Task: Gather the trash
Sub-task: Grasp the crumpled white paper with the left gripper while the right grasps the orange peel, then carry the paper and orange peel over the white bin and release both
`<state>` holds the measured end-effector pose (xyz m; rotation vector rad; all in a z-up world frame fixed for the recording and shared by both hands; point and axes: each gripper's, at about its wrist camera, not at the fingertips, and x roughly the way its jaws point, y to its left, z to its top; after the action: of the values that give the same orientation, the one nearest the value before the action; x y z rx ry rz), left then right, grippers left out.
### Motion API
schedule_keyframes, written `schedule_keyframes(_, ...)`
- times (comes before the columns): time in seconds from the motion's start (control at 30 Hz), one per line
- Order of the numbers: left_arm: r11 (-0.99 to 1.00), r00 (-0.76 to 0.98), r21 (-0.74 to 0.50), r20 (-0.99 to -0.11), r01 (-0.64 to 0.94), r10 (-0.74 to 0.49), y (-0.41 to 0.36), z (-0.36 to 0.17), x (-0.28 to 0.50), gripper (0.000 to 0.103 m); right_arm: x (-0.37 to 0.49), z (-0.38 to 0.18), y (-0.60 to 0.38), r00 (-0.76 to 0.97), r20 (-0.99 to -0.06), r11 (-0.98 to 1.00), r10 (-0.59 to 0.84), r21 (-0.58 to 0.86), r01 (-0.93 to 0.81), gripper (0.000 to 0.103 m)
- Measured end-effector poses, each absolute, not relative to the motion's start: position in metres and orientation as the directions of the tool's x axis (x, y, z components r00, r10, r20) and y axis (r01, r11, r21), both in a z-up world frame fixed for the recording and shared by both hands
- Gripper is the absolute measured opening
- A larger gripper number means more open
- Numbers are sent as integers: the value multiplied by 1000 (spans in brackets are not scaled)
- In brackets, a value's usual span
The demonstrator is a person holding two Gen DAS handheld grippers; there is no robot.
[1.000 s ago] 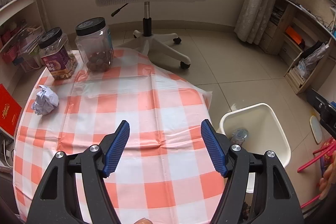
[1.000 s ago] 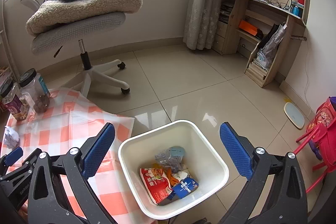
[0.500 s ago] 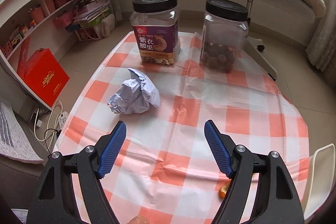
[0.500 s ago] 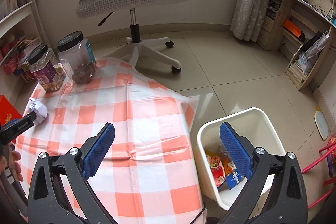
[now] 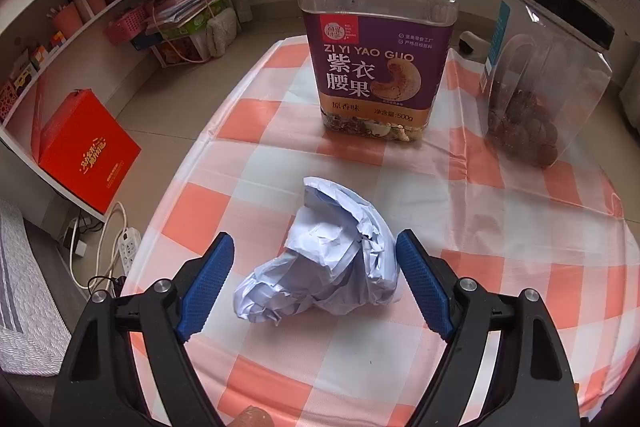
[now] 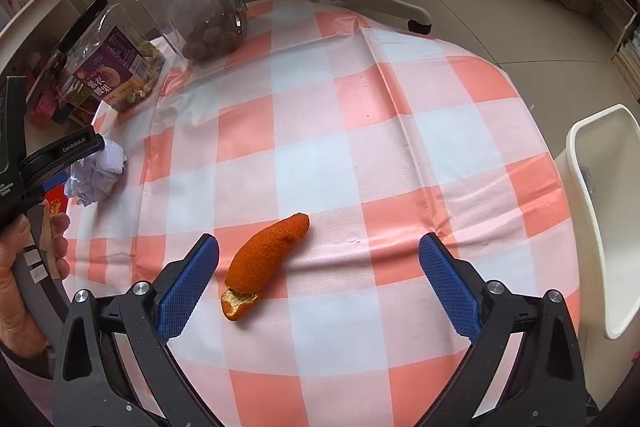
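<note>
Big change vs a sec ago: both views are now tilted down at the checkered tablecloth (image 6: 360, 131) instead of the room and floor. The left gripper (image 5: 316, 283) has been brought in over the crumpled paper ball (image 5: 332, 267), which was way off at the far-left edge of the cloth before and now sits right between the blue pads (image 5: 204, 287) — the right pad looks just beside or maybe brushing the paper, the left one is clearly apart from it, so nothing is clamped yet. Its jaws have just been opening, and they're spread wide w/ the paper in the gap. The cashew jar (image 5: 380, 39) and the 2nd clear jar (image 5: 548, 83) are seen much closer than before, standing upright behind the paper. On the right side, the bin (image 6: 596, 219) that filled the view a sec ago has been pushed to the right edge — only its white rim is seen. The right gripper (image 6: 318, 279) is held wide apart over an orange peel (image 6: 266, 259) lying on the cloth, nearer the left pad, not touched. The left hand (image 6: 24, 267) can be seen at the frame's left edge.
</note>
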<state>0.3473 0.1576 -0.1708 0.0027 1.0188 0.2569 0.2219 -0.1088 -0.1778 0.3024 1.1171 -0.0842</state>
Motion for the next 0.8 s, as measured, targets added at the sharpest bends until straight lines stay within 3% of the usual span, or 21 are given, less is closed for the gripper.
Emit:
schedule_keyframes(0.13, 987, 518, 77, -844, -140, 139, 159, -176, 340, 63, 228, -199, -97, 375, -920, 953, 111, 205, 221, 97)
schedule_keyframes(0.27, 986, 512, 110, -844, -125, 159, 159, -173, 327, 54, 230, -201, -79, 416, -908, 975, 41, 128, 182, 96)
schedule_keyframes(0.3, 986, 512, 100, -845, -135, 156, 163, -172, 323, 53, 231, -201, -76, 430, -902, 978, 31, 116, 171, 89)
schedule_keyframes(0.33, 985, 515, 90, -844, -145, 153, 166, -171, 318, 53, 231, -200, -73, 440, -898, 984, 10, 87, 156, 74)
schedule_keyframes(0.4, 983, 519, 82, -841, -161, 155, 170, -167, 307, 53, 230, -201, -67, 462, -886, 994, -33, 21, 111, 52)
schedule_keyframes(0.53, 982, 526, 75, -836, -172, 156, 172, -153, 286, 53, 221, -196, -65, 486, -874, 999, -6, 20, 49, 26)
schedule_keyframes(0.6, 982, 534, 62, -832, -178, 149, 172, -142, 274, 53, 218, -192, -68, 475, -879, 997, 44, 66, 30, 18)
schedule_keyframes(0.8, 984, 567, 27, -814, -179, 125, 163, -95, 230, 53, 200, -156, -93, 501, -833, 958, 235, 284, 23, 16)
